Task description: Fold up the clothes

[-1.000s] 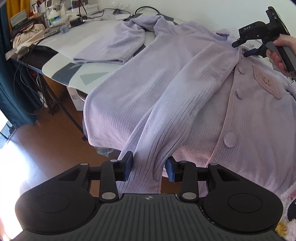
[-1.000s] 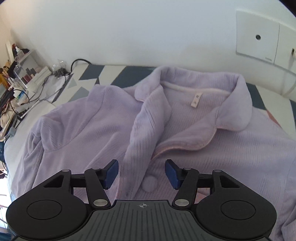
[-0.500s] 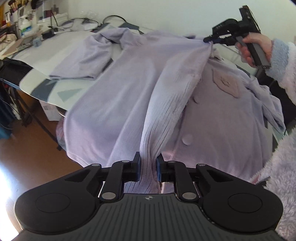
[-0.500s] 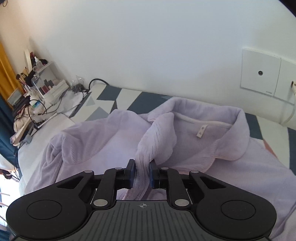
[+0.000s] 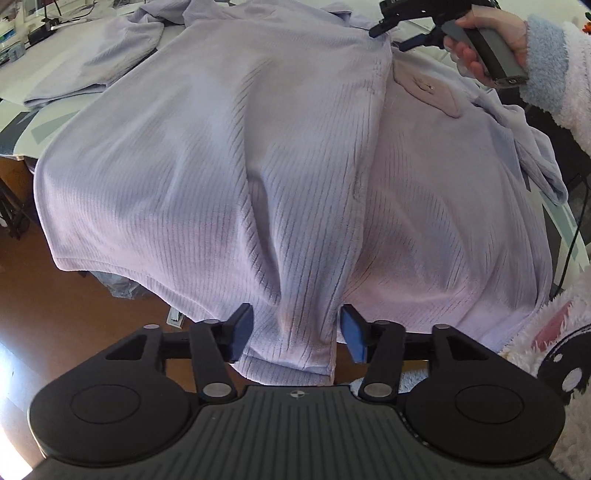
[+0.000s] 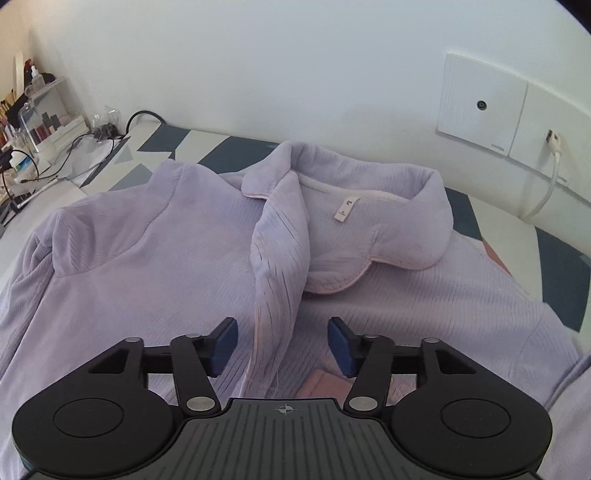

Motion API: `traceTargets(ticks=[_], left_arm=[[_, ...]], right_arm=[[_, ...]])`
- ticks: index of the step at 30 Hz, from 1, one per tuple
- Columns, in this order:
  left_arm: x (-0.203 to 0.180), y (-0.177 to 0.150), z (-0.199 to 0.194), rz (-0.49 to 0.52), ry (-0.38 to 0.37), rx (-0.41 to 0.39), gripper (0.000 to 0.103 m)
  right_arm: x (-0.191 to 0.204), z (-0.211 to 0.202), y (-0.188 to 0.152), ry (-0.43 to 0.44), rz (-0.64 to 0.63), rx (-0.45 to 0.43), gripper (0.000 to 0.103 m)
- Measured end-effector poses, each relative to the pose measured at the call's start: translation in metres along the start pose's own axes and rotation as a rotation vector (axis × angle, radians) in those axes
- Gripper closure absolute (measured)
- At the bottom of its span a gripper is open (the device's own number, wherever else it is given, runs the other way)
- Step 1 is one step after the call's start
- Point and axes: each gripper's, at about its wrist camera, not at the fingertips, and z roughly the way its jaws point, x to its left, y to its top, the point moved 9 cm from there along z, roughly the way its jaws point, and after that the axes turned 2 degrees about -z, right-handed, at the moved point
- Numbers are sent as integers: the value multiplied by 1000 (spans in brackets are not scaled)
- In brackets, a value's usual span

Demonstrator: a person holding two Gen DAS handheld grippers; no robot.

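Observation:
A lilac ribbed fleece jacket (image 5: pixel 229 155) lies spread over the patterned table, its left front panel laid across to the buttoned side. The hem corner (image 5: pixel 295 350) sits between the blue pads of my left gripper (image 5: pixel 295 334), whose jaws are opening and no longer press on it. In the right wrist view the jacket's collar (image 6: pixel 399 221) and white label (image 6: pixel 343 210) face me. My right gripper (image 6: pixel 282 345) is opening too, with the front placket edge (image 6: pixel 275 295) lying loose between its fingers. The right gripper (image 5: pixel 402 26) also shows at the far end in the left wrist view, held by a hand.
A folded lilac garment (image 5: pixel 92 62) lies at the table's far left. The patterned table (image 6: pixel 207 147) meets a white wall with a socket plate (image 6: pixel 480 110) and cable. Cluttered shelves (image 6: pixel 40 122) stand at left. Wooden floor (image 5: pixel 55 314) lies below the table edge. A fluffy sleeve (image 5: pixel 554 48) is at right.
Both grippers had pinched the front panel's edge half a second ago; now both have let go and stand open. The panel has been carried over and lies flat across the jacket.

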Motion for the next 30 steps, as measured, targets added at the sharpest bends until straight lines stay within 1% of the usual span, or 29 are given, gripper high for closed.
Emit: traceTargets(ticks=[1, 4, 7, 8, 9, 10, 11, 12, 13, 15, 16, 17, 18, 19, 20, 21, 22, 23, 25, 26, 27, 29, 30], left_arm=[[1, -1, -1, -6, 2, -7, 40], [3, -3, -1, -21, -6, -15, 40], [1, 1, -3, -27, -35, -38, 41], [-2, 2, -2, -8, -40, -39, 45], [-5, 3, -2, 11, -44, -41, 74], [-7, 3, -1, 40, -42, -28, 89], [-8, 4, -2, 67, -32, -30, 89], [-10, 5, -4, 86, -40, -33, 89], [-10, 5, -6, 87, -56, -37, 89], [-7, 6, -7, 50, -100, -44, 89], [-5, 5, -7, 29, -120, -43, 86], [-3, 5, -6, 8, -139, -42, 80], [2, 2, -3, -16, -156, -24, 65], [9, 0, -6, -40, -157, -34, 56], [17, -2, -9, -64, -158, -45, 53], [34, -4, -15, -128, -146, -72, 46], [52, -5, -21, -192, -135, -99, 37], [70, -7, -28, -257, -123, -125, 34], [107, -10, -40, -386, -98, -178, 33], [132, -11, -40, -495, -100, -201, 33], [156, -12, -40, -603, -102, -225, 34], [193, -11, -33, -766, -137, -277, 34], [206, -10, -29, -817, -160, -299, 34]], right_arm=[[-1, -3, -5, 11, 23, 3, 49], [0, -12, -20, 63, 100, 28, 49], [9, -15, -35, 132, 145, 57, 50], [13, -16, -41, 146, 148, 74, 53], [17, -15, -46, 154, 142, 92, 67], [21, -15, -49, 154, 129, 106, 81], [23, -17, -50, 144, 118, 101, 95], [25, -21, -50, 136, 109, 91, 95], [26, -29, -47, 140, 112, 56, 95], [25, -45, -39, 131, 109, -5, 96], [24, -52, -36, 120, 103, -26, 96], [24, -51, -36, 104, 94, -22, 95], [23, -50, -37, 85, 86, -16, 95], [21, -45, -42, 52, 80, -1, 94], [18, -41, -46, 18, 74, 15, 90], [15, -36, -50, -14, 70, 29, 81], [13, -34, -54, -31, 79, 38, 77], [12, -37, -58, -26, 95, 34, 73], [11, -45, -66, -5, 122, 24, 70], [11, -50, -71, 6, 136, 21, 67], [12, -53, -78, 15, 154, 24, 66], [15, -58, -92, 35, 193, 40, 66], [18, -60, -98, 44, 217, 51, 66]])
